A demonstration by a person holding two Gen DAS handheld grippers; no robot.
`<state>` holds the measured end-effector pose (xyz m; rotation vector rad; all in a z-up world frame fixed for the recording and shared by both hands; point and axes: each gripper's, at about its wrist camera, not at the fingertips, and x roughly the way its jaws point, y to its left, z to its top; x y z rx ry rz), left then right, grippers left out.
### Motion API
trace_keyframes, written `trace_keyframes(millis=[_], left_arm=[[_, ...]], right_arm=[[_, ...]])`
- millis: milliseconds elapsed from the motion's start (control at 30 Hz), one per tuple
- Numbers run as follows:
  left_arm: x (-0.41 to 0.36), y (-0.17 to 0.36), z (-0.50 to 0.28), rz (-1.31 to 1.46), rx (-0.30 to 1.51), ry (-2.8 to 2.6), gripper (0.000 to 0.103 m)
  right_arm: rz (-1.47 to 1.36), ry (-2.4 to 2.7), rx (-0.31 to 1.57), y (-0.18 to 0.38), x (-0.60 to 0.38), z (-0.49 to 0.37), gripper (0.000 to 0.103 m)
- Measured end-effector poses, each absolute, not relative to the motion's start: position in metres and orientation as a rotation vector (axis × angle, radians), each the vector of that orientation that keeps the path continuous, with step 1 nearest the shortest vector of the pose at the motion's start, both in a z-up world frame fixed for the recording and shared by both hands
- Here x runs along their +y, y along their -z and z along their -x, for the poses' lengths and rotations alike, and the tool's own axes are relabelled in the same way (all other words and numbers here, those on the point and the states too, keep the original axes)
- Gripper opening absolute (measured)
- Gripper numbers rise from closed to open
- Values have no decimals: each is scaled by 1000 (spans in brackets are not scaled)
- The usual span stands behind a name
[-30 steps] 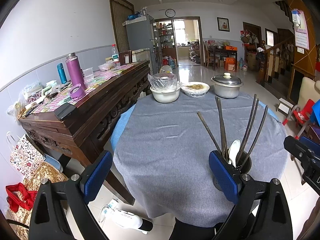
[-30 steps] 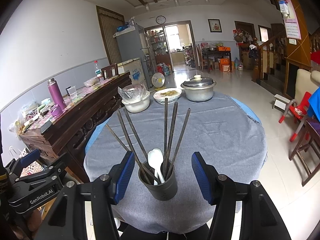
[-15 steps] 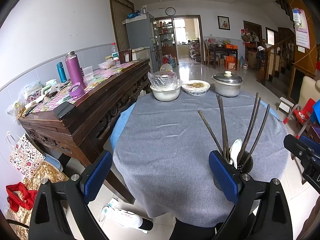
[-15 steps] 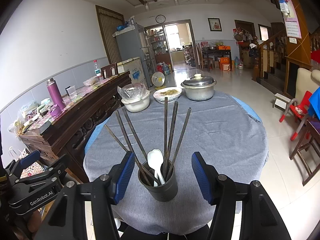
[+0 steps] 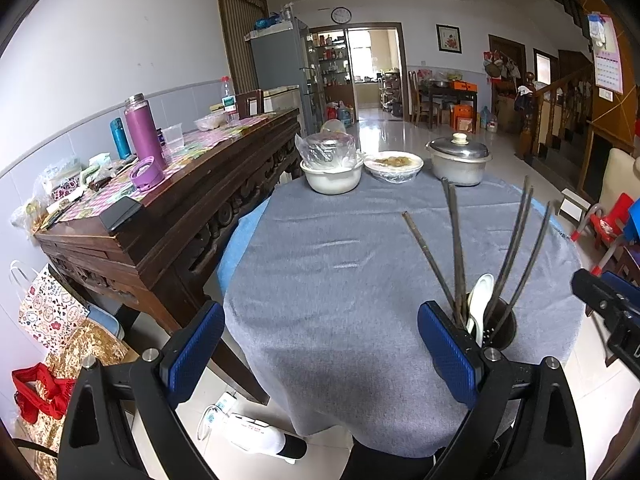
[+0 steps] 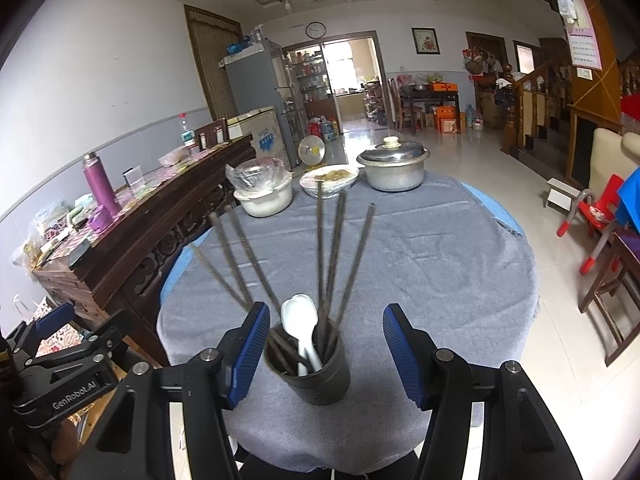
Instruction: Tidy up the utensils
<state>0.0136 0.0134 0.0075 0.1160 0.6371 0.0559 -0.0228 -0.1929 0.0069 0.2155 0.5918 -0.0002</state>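
Dark carved wood forms the sideboard [image 5: 168,216] at the left, carrying a purple flask [image 5: 141,128]. Just right of it, the left gripper [image 5: 320,352] hangs over the near edge of the grey-clothed round table [image 5: 340,264], fingers spread wide and holding nothing. Further right, a black utensil holder [image 6: 316,364] stands on the cloth near the table's front edge, with dark chopsticks [image 6: 332,256] fanning out of it and a white spoon [image 6: 302,324] inside. The right gripper [image 6: 322,354] brackets the holder, blue pads [image 6: 402,350] apart on either side, not clamping it. Beyond, a lidded metal pot [image 6: 394,170] sits at the far edge.
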Motion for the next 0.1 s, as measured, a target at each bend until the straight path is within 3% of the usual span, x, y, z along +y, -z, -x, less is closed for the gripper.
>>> trace_keyframes(millis=[100], left_arm=[[22,5,-33,-91,675,-63,97]], right_arm=[[-235,44,601,3,-210,15,64]])
